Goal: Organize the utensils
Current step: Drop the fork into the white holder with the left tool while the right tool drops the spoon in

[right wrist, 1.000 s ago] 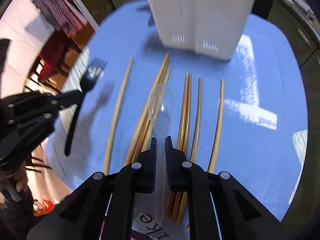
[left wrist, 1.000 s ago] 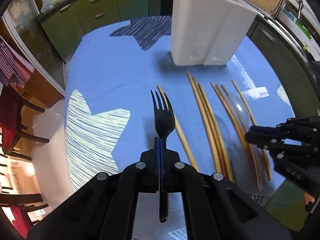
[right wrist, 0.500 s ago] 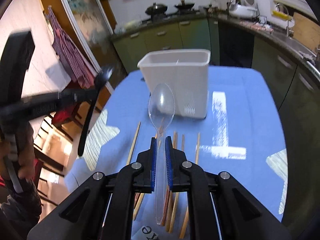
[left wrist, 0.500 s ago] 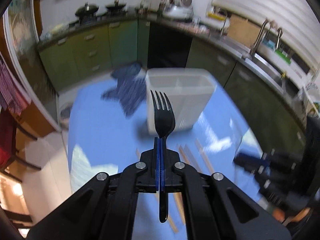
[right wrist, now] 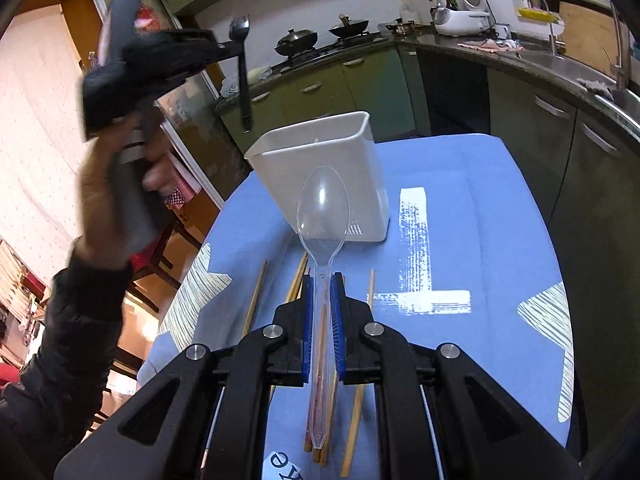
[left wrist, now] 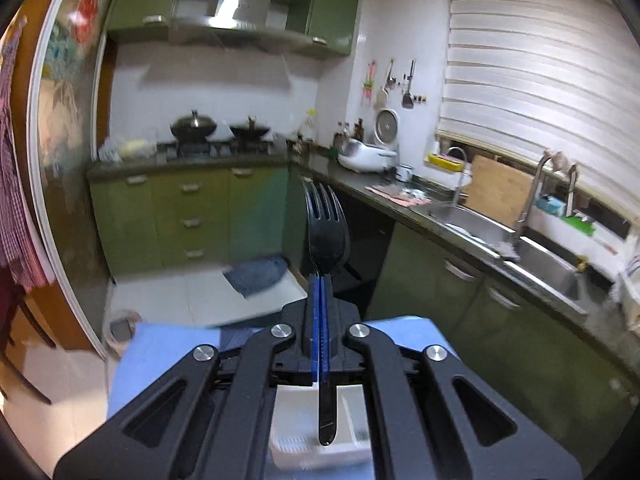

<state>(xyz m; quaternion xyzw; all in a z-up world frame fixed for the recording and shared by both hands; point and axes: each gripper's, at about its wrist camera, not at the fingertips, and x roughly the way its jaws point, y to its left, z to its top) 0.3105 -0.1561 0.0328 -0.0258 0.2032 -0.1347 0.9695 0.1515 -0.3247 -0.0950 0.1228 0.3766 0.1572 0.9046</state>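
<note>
My left gripper (left wrist: 320, 284) is shut on a black plastic fork (left wrist: 326, 232), tines up, its handle hanging over the white utensil holder (left wrist: 316, 448) below. The right wrist view shows that left gripper (right wrist: 230, 48), held by a hand, raised high above and left of the holder (right wrist: 320, 176), with the fork (right wrist: 242, 76) hanging upright. My right gripper (right wrist: 322, 284) is shut on a clear plastic spoon (right wrist: 323, 208), bowl forward, just short of the holder. Several wooden chopsticks (right wrist: 354, 436) lie on the blue cloth under it.
The holder stands on a blue tablecloth (right wrist: 480, 240) with white patches. Green cabinets (left wrist: 188, 216), a stove with pans (left wrist: 216, 128) and a sink counter (left wrist: 520, 240) ring the table. Chairs (right wrist: 160, 256) stand beyond the table's left edge.
My left gripper rose and tipped up with the fork, so its view left the table for the kitchen, holder now beneath. The right gripper lifted the spoon off the chopsticks toward the holder.
</note>
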